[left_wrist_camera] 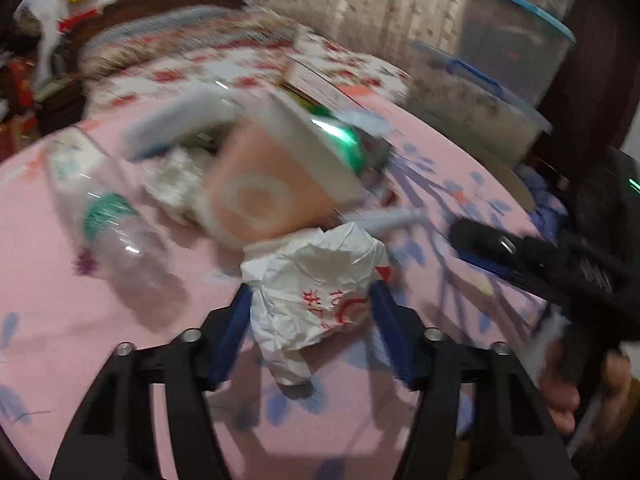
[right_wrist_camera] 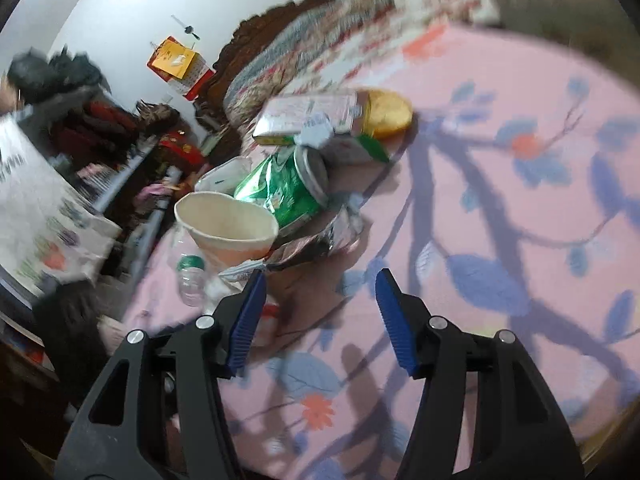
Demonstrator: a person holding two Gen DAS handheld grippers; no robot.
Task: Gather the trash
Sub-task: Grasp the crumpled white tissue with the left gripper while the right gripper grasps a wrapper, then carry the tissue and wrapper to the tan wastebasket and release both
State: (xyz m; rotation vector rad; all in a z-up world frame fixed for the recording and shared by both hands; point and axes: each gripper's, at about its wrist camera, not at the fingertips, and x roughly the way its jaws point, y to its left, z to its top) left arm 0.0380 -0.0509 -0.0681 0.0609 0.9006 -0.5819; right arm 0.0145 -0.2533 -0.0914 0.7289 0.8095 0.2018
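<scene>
A pile of trash lies on the pink flowered cloth (left_wrist_camera: pixel 60 288). In the left wrist view my left gripper (left_wrist_camera: pixel 310 300) is open, its blue pads on either side of a crumpled white paper bag with red print (left_wrist_camera: pixel 316 284); whether they touch it is unclear. Beyond it lie a paper cup (left_wrist_camera: pixel 264 188) on its side and a clear plastic bottle (left_wrist_camera: pixel 108 216). In the right wrist view my right gripper (right_wrist_camera: pixel 320 292) is open and empty above the cloth, just right of the paper cup (right_wrist_camera: pixel 228 224), a green foil bag (right_wrist_camera: pixel 280 192), a carton (right_wrist_camera: pixel 308 116) and the bottle (right_wrist_camera: pixel 190 276).
My right gripper's black body (left_wrist_camera: pixel 560 264) shows at the right in the left wrist view. Stacked plastic tubs (left_wrist_camera: pixel 516 52) stand behind the table, with a bed (left_wrist_camera: pixel 192 40) and curtain beyond. A yellow lid (right_wrist_camera: pixel 390 114) lies past the carton. Clutter fills the left side (right_wrist_camera: pixel 80 128).
</scene>
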